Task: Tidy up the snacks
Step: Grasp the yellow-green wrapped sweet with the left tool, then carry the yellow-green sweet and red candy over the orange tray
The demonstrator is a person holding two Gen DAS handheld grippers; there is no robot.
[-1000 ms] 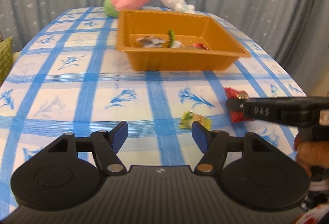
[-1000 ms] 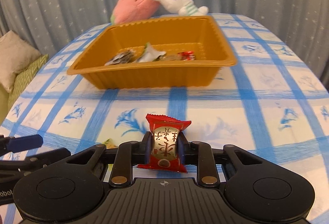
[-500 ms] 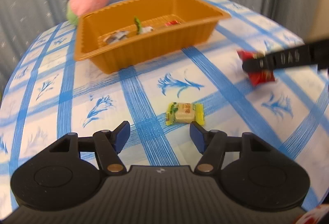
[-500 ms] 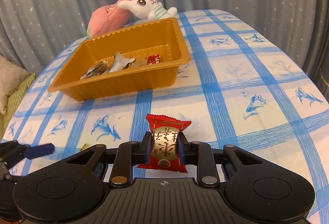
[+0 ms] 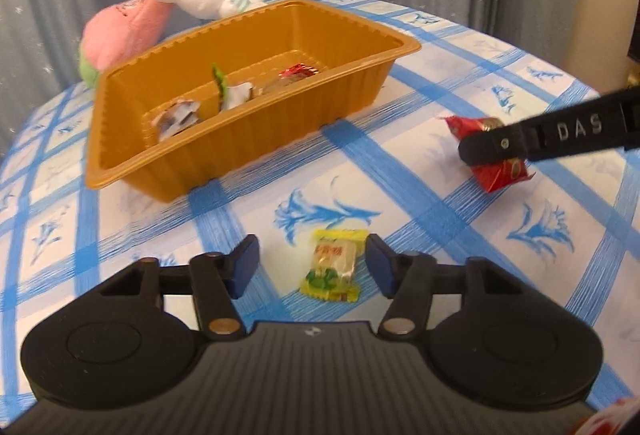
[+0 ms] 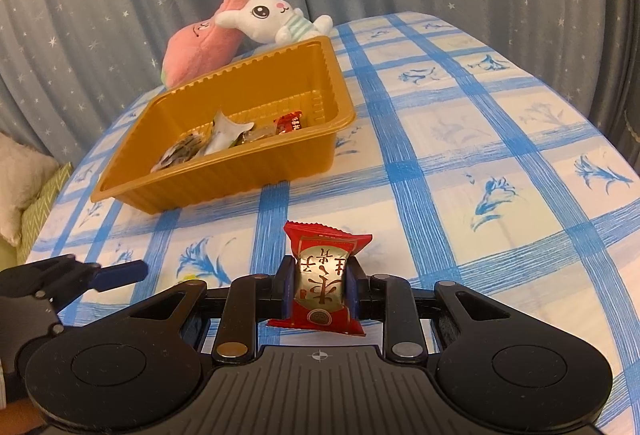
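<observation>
left gripper (image 5: pixel 310 265) is closing w/ the yellow candy (image 5: pixel 332 265) between its pads, not pinched yet. right gripper (image 6: pixel 320 291) pinches the red snack (image 6: pixel 320 277), its lower edge hidden behind the claw body. beyond both, orange tray (image 5: pixel 224 151) w/ wrappers too small to read; plush toys (image 6: pixel 244 31) partly behind it.

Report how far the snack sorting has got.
Done: a few wrapped snacks already lie in the orange tray. In hand: the right gripper is shut on a red snack packet short of the tray, and the left gripper is closing around a yellow candy on the tablecloth, its pads not yet touching it. Left: both pieces still need to go into the tray.
</observation>
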